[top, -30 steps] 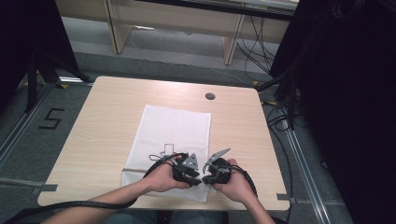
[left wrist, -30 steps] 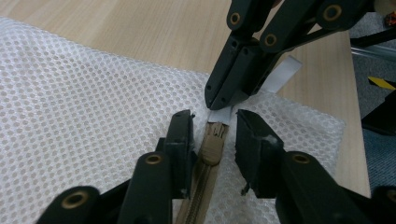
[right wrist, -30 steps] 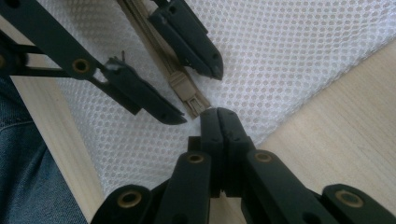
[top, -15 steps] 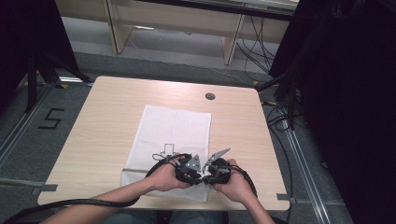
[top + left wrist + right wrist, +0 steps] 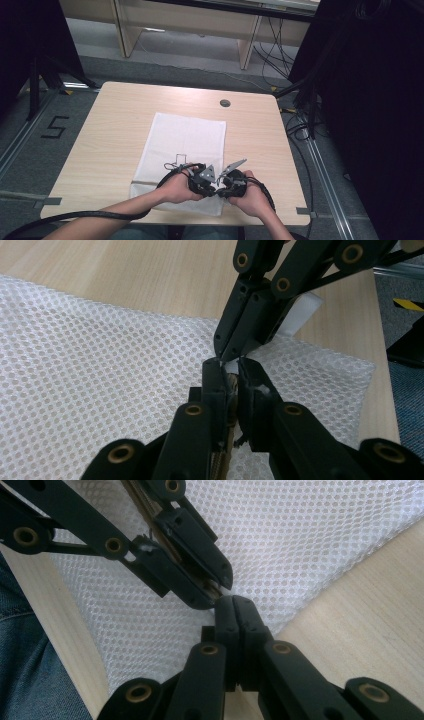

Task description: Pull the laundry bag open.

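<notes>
A white mesh cloth (image 5: 182,150) lies flat on a light wooden table (image 5: 115,130), its long side running from the table's near edge toward the round cable port (image 5: 225,103) near the far edge. A small dark outline mark (image 5: 176,159) sits on the cloth, just beyond the left hand (image 5: 177,189).

Both claws meet tip to tip over the cloth's near end, near the table's front edge. The left claw (image 5: 229,366), seen along its own jaws in the left gripper view, has just been closing: its two jaws stand only a narrow slit apart, with a small whitish bit of material between their tips; whether that bit is the cloth's mesh or a separate piece cannot be told. The right claw (image 5: 234,602), seen in the right gripper view, has its jaws pressed fully together; whether mesh is pinched between them cannot be told. In the left gripper view the right claw (image 5: 235,347) comes down from above the cloth and its tip touches the left claw's tip; a white block (image 5: 300,315) shows just behind it.

In the high view the left claw (image 5: 209,181) and right claw (image 5: 220,182) sit side by side over the cloth's near right corner, each gripped by a hand, the right hand (image 5: 250,195) lying toward the table's front edge. Black cables (image 5: 75,216) trail from the claws off the table's near edge.
</notes>
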The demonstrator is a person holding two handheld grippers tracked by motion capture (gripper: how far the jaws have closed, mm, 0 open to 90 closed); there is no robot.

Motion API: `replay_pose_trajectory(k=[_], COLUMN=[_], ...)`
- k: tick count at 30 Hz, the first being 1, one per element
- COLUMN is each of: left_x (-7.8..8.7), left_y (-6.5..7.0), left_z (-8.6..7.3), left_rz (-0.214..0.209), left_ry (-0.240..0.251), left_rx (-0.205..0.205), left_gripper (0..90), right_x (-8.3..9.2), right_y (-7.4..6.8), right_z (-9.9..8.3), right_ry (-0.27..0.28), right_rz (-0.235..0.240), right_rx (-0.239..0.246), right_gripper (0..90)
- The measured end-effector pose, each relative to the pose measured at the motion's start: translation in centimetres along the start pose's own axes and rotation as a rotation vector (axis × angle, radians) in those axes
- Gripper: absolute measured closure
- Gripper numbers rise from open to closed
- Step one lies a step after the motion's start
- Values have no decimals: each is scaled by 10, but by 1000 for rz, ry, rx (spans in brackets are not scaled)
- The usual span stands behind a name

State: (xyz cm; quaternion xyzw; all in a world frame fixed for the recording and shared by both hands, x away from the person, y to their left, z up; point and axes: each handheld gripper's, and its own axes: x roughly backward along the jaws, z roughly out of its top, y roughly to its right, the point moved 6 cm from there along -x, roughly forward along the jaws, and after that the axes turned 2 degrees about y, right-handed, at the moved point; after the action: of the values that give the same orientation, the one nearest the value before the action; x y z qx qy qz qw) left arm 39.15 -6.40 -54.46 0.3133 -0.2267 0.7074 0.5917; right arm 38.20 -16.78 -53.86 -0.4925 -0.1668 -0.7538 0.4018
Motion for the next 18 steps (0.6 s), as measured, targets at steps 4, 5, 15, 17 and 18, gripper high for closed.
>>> replay_pose_trajectory(k=[4, 5, 15, 17, 18], left_x=[0, 0, 3, 3, 4], left_y=[0, 0, -2, -2, -2], left_z=[1, 1, 2, 2, 2], left_rz=[0, -3, -21, -26, -29], left_ry=[3, 2, 7, 2, 1], left_rx=[-7, -8, 1, -2, -2], left_gripper=[822, 822, 825, 826, 826], right_x=[0, 0, 0, 0, 0], right_y=[0, -1, -1, -1, -2], right_z=[0, 0, 0, 1, 1], right_ry=[0, -2, -5, -9, -17], right_rz=[4, 8, -18, -21, -22], right_rx=[-9, -16, 8, 11, 14], right_gripper=[900, 900, 900, 900, 900])
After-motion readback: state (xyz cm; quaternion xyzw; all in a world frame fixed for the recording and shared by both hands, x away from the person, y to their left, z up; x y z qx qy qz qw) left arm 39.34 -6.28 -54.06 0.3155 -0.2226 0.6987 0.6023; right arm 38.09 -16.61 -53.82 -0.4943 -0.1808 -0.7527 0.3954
